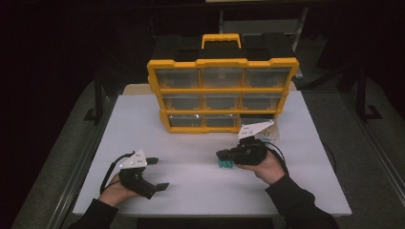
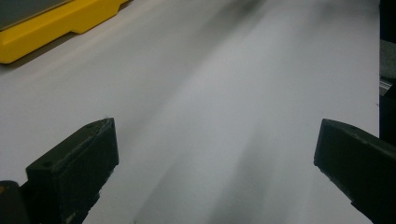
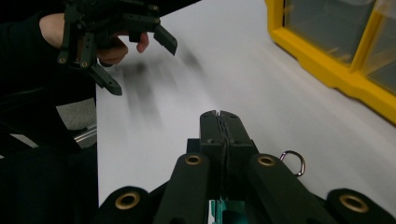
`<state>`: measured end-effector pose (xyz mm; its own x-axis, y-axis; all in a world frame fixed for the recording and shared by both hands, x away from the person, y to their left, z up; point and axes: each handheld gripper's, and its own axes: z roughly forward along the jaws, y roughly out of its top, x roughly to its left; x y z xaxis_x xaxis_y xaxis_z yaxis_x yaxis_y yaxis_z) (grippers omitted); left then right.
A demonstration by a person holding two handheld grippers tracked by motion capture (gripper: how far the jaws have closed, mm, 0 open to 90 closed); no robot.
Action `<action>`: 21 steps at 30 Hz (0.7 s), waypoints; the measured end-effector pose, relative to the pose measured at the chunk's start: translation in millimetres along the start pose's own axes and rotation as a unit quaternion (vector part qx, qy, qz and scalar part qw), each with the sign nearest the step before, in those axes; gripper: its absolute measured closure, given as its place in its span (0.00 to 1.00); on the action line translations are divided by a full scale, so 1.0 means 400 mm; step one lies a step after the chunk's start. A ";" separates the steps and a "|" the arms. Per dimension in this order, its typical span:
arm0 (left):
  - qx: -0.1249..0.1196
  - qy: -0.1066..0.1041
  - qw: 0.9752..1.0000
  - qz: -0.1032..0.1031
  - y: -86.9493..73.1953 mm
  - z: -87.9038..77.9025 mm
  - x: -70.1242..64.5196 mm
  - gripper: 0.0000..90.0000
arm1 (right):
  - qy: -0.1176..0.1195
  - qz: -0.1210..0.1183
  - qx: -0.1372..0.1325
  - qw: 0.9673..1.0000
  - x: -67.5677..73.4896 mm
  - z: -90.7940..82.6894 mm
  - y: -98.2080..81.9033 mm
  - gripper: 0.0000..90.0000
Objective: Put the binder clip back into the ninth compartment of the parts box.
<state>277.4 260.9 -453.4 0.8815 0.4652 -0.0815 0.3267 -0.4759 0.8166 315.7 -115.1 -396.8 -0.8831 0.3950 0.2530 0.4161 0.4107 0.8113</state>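
Observation:
My right gripper hovers over the white table, in front of the yellow organizer. It points left, and its jaws are pressed together with nothing visible between the pads. A small teal piece sits just beneath it; I cannot tell if it is held. A small metal ring shows beside the right jaw. My left gripper rests low at the front left, jaws wide apart over bare table. It also appears in the right gripper view, open and empty.
The organizer has a yellow handle and rows of clear drawers; its bottom-right slot looks dark. It stands at the back middle of the table. Dark floor and metal frame rails surround the table.

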 end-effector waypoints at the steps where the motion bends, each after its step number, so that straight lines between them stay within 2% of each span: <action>1: 0.000 0.000 1.000 0.000 0.000 0.000 0.000 0.00 | 0.000 -0.002 -0.002 1.000 -0.001 -0.004 0.003 0.97; 11: 0.000 -0.001 1.000 0.000 0.001 0.002 -0.001 0.00 | -0.015 -0.011 -0.014 1.000 0.000 -0.040 0.039 0.97; 21: 0.002 -0.001 1.000 0.003 0.001 0.002 0.000 0.00 | -0.040 -0.020 -0.037 0.998 -0.011 -0.093 0.079 0.97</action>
<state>277.6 260.1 -453.5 0.8841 0.4607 -0.0783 0.3231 -0.4817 0.8146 324.4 -134.5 -352.6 -0.8771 0.4456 0.1792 0.3614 0.3667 0.8573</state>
